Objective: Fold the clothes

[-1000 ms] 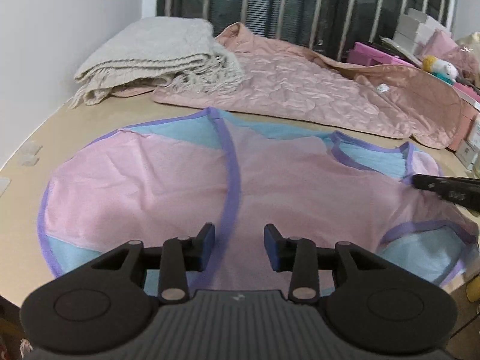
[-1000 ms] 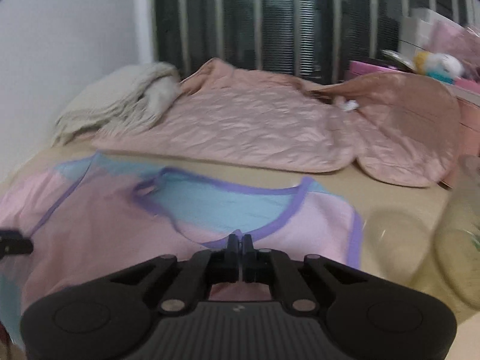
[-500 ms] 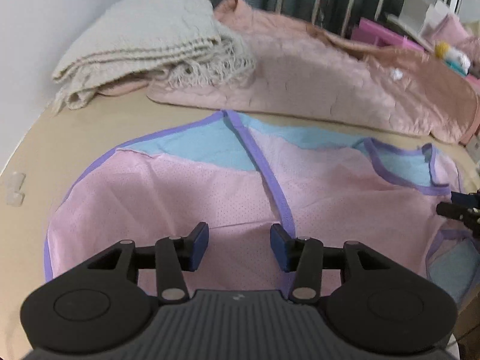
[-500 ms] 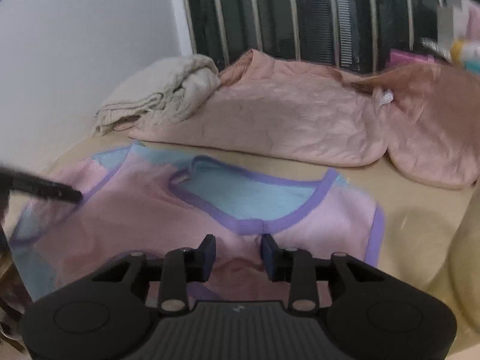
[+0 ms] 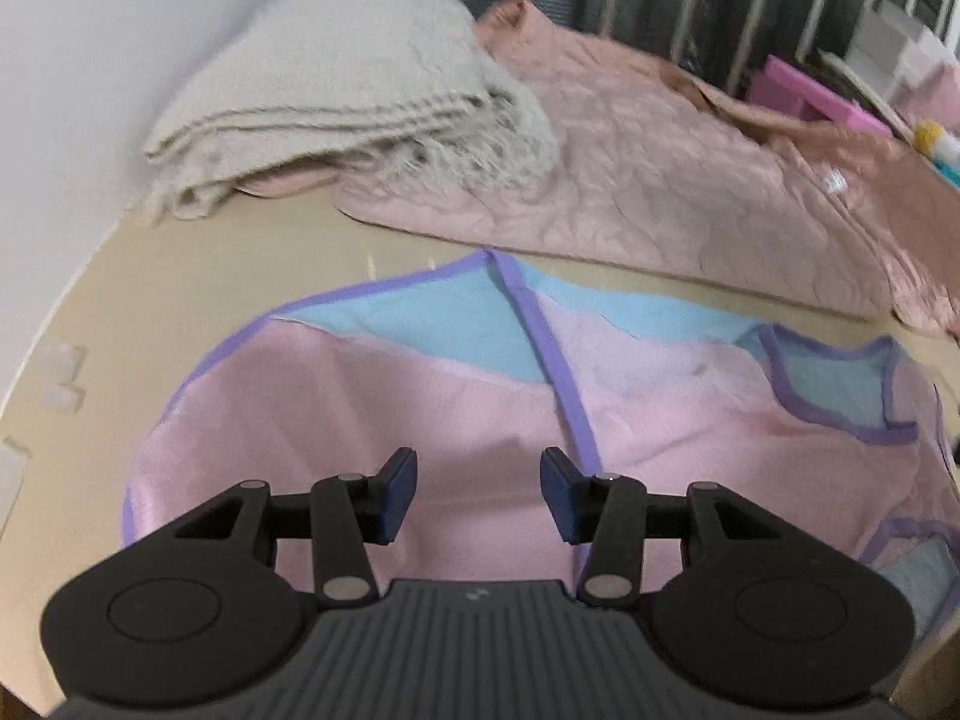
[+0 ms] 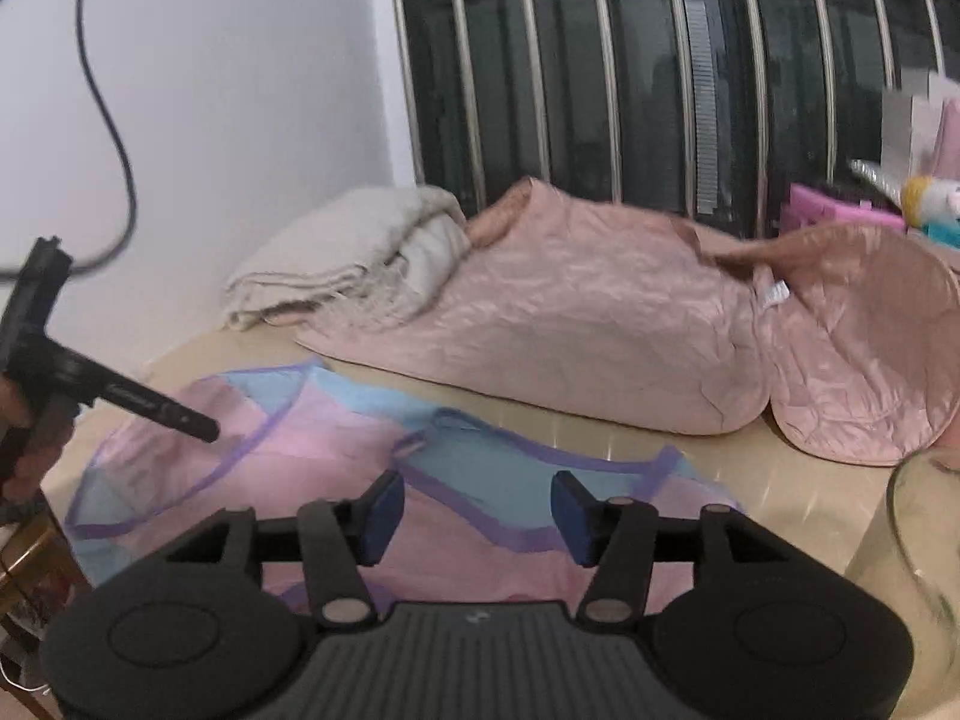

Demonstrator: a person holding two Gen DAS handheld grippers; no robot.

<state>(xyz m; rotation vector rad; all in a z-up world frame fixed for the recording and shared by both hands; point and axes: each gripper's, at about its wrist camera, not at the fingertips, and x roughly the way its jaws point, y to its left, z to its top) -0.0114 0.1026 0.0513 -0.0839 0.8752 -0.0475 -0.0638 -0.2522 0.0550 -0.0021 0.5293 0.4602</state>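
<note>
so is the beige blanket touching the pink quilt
Touching: the left wrist view shows the beige blanket's fringe lying on the pink quilt's edge.

Both grippers spread, nothing between the fingers

The left gripper (image 5: 478, 495) and the right gripper (image 6: 477, 513) each hold their jaws wide apart and empty; in the right wrist view the left one reaches in from nine o'clock.

A folded beige fringed blanket (image 5: 354, 114) is lying against the white wall, overlapping a pink quilted cover (image 6: 600, 324). A clear glass jar (image 6: 927, 546) is standing at the right edge.
</note>
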